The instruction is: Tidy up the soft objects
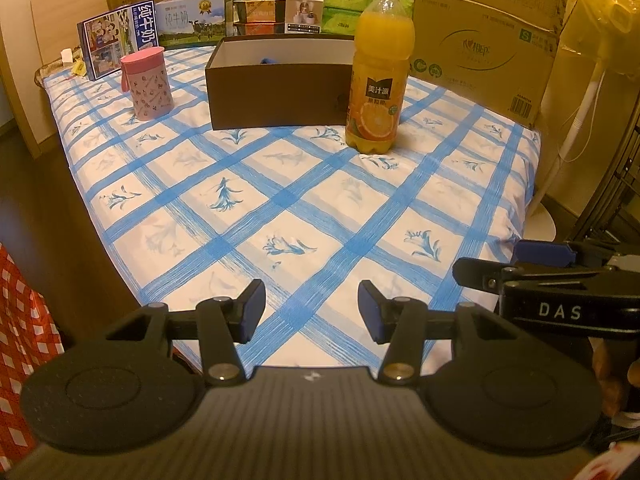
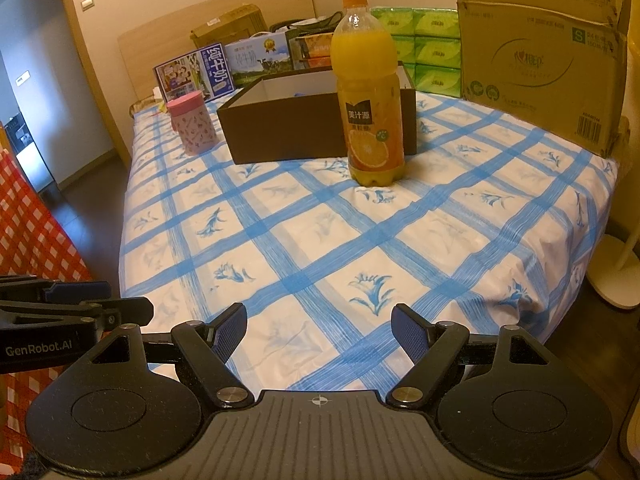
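An open dark brown box [image 1: 276, 94] [image 2: 280, 132] stands far back on the blue-checked cloth [image 1: 304, 216] [image 2: 320, 248]. A small blue thing [image 1: 267, 60] peeks above its rim; I cannot tell what it is. An orange juice bottle [image 1: 380, 68] [image 2: 370, 92] stands upright at the box's right front corner. A pink lidded canister [image 1: 147, 84] [image 2: 193, 128] stands left of the box. My left gripper [image 1: 311, 310] hangs open over the cloth's near edge, nothing between its fingers. My right gripper [image 2: 319, 332] is open too, beside the left one.
Behind the box stand milk cartons [image 1: 120, 38], green tissue packs [image 1: 344, 8] and a large cardboard carton [image 1: 488, 36] at the back right. Red-checked fabric [image 2: 36, 232] lies at the left. A white stand's base [image 2: 616, 276] sits on the floor at the right.
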{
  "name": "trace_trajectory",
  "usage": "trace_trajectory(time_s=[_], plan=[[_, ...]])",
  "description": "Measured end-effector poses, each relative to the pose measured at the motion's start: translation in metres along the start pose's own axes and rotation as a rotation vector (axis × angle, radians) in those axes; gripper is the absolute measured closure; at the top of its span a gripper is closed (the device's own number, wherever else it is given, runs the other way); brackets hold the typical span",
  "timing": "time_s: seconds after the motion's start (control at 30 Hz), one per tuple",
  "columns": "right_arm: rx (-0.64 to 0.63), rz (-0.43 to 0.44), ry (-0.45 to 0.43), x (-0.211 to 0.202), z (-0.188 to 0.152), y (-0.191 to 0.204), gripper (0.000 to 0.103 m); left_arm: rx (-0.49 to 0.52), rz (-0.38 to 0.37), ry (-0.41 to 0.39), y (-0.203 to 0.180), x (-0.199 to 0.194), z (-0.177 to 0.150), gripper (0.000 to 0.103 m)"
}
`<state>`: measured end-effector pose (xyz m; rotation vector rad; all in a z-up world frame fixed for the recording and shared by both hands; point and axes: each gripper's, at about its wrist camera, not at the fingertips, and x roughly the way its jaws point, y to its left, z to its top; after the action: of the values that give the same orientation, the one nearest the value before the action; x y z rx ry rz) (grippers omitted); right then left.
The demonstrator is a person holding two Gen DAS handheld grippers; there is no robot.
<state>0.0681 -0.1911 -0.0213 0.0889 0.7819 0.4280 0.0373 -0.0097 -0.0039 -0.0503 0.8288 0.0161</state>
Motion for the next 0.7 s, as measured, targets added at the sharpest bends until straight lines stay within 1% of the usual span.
trace_trajectory(time_s=[0.7], plan=[[0.0,0.0,0.002,0.0007,0.0005,-0.0005,0.024,0.0,-0.003,0.005,0.0001,0.002,-0.0018,0.055]])
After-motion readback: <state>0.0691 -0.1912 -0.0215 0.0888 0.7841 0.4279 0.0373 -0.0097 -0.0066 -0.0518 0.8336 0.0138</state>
